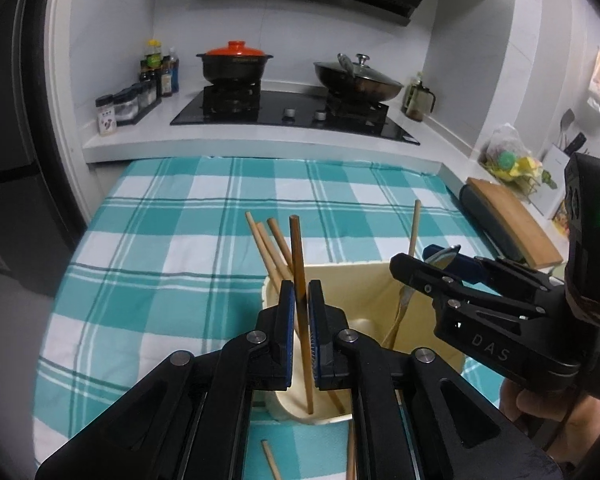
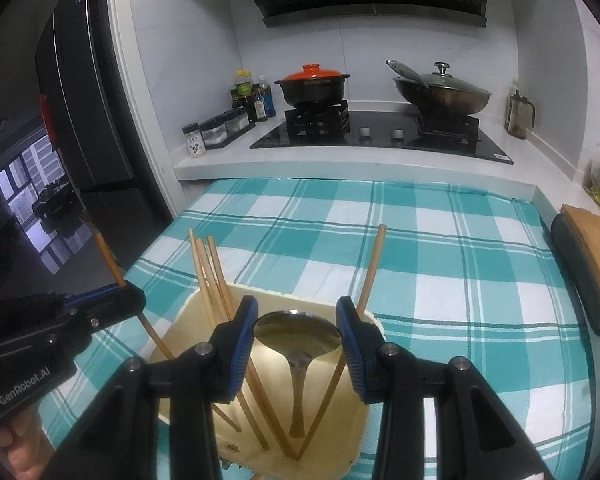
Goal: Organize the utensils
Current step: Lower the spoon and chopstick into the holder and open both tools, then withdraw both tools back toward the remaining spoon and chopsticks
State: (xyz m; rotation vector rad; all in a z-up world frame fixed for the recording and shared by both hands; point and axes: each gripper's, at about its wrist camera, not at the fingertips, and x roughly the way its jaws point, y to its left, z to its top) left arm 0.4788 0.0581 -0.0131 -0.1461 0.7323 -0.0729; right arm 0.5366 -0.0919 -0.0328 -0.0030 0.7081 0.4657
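A cream utensil holder (image 1: pixel 352 276) (image 2: pixel 188 320) stands on the teal checked cloth and holds several wooden chopsticks (image 1: pixel 266 248) (image 2: pixel 210 276). My left gripper (image 1: pixel 301 312) is shut on a darker chopstick (image 1: pixel 298 264) whose lower end reaches inside the holder; it also shows in the right wrist view (image 2: pixel 132 292). My right gripper (image 2: pixel 296 328) is over the holder, jaws spread about a metal spoon (image 2: pixel 298 336) that stands bowl-up inside it; I cannot tell whether the pads touch it. The right gripper also shows in the left wrist view (image 1: pixel 432 264).
Loose chopsticks (image 1: pixel 270 460) lie on the cloth (image 1: pixel 180 240) in front of the holder. A wooden cutting board (image 1: pixel 512 216) lies at the right edge. Behind are a stove (image 1: pixel 292 116) with two pots, and spice jars (image 1: pixel 128 108).
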